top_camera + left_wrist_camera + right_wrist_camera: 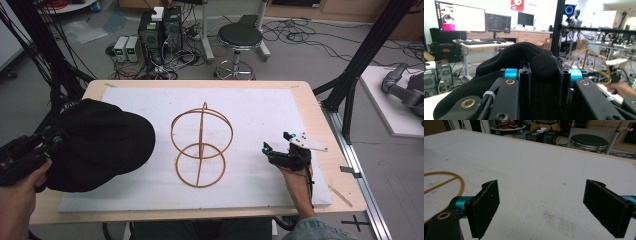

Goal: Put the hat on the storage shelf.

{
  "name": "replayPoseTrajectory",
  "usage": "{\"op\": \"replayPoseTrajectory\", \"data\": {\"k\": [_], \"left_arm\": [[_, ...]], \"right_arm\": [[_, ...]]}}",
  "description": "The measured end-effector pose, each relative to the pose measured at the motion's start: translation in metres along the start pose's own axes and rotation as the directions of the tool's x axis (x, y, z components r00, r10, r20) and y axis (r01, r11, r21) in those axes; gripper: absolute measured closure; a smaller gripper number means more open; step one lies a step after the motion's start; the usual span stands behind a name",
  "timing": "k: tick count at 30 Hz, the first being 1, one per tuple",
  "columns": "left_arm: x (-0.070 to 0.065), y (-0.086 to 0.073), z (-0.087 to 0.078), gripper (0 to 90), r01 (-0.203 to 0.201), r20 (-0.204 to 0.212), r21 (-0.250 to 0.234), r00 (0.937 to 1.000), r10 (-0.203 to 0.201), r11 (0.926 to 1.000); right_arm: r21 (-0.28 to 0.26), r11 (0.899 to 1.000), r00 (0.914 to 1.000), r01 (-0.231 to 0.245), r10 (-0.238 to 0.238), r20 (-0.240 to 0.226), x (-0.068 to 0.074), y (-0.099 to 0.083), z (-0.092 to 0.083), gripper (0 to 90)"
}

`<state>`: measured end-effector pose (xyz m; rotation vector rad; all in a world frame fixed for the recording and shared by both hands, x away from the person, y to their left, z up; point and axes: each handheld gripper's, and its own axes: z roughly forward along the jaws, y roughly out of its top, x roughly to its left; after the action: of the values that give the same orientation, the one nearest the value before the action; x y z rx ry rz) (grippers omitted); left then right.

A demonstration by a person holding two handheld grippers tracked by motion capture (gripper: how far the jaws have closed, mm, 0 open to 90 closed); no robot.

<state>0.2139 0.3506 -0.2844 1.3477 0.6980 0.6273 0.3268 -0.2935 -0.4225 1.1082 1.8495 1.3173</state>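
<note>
Left gripper: jaws clamped on a fold of the black cap, the dark fabric bunched between them and spilling over the top. In the high view the left gripper sits at the bench's left edge, held in the person's left hand.

Black cap: hangs from those jaws over the left part of the white mat, its crown towards the middle of the bench, its near edge over the mat's front left corner.

Right gripper: jaws wide apart, nothing between them, bare mat beneath. In the high view the right gripper lies low over the mat's right part, held in the right hand, well apart from the cap.

Wire stand: tan hoops, one flat ring on the mat, upright rings above; stands mid-mat, between cap and right gripper, touching neither.

Bench: pale wood, mat covering most of it.

Beyond the bench: black round stool, computer boxes with cables on the floor.
</note>
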Motion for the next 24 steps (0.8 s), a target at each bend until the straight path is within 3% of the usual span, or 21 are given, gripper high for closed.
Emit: {"op": "replayPoseTrajectory", "data": {"k": [12,16,20,24], "left_arm": [[-0.009,0.038,0.020,71.6,-0.008,0.089,-0.063,0.9959,0.014,0.9980],[-0.012,0.046,0.029,71.6,0.005,0.109,-0.071,0.9940,0.003,0.9974],[-0.013,0.051,0.037,71.6,0.042,0.145,-0.102,0.9891,-0.027,0.9940],[-0.015,0.057,0.047,71.6,0.047,0.178,-0.114,0.9838,-0.027,0.9924]], "right_arm": [[-0.002,1.000,1.0000,0.001,-0.001,-0.005,0.001,0.000,0.001,13.4],[-0.002,1.000,1.0000,0.002,-0.002,-0.004,0.001,0.000,0.001,13.4],[0.001,1.000,1.0000,-0.001,0.001,-0.009,0.001,0.000,0.001,13.4],[0.002,1.000,0.9999,0.000,0.000,-0.010,0.001,0.000,0.001,13.4]]}}
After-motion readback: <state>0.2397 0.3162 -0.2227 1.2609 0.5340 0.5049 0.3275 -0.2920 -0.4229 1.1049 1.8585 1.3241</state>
